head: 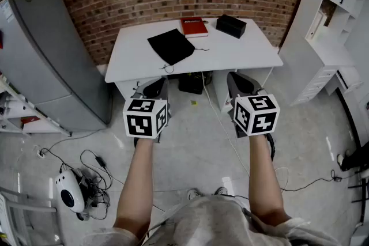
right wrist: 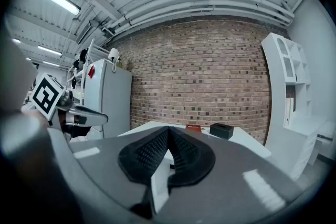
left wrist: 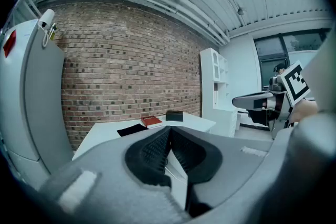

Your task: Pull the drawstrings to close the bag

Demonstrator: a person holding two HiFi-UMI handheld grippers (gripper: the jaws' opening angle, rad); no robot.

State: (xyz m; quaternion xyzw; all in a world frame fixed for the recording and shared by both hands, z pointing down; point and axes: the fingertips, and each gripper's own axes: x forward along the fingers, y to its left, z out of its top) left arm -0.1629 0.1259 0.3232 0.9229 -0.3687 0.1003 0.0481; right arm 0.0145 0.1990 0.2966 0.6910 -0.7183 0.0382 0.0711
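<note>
A flat black drawstring bag point(head: 170, 45) lies on the white table point(head: 242, 49), its cords trailing off toward the right and the near edge. In the left gripper view the bag point(left wrist: 131, 130) shows as a dark patch on the tabletop. My left gripper point(head: 154, 88) is held out in front of the table's near edge, shut with nothing between its jaws. My right gripper point(head: 241, 84) hangs level beside it, also shut and empty. Both grippers are well short of the bag. From the left gripper view the right gripper point(left wrist: 252, 102) is seen to the side.
A red book point(head: 194, 26) and a black box point(head: 231, 25) sit at the back of the table. A grey fridge point(head: 40, 55) stands at left, white shelving point(head: 340, 8) at right. Cables and a small white device point(head: 70, 188) lie on the floor.
</note>
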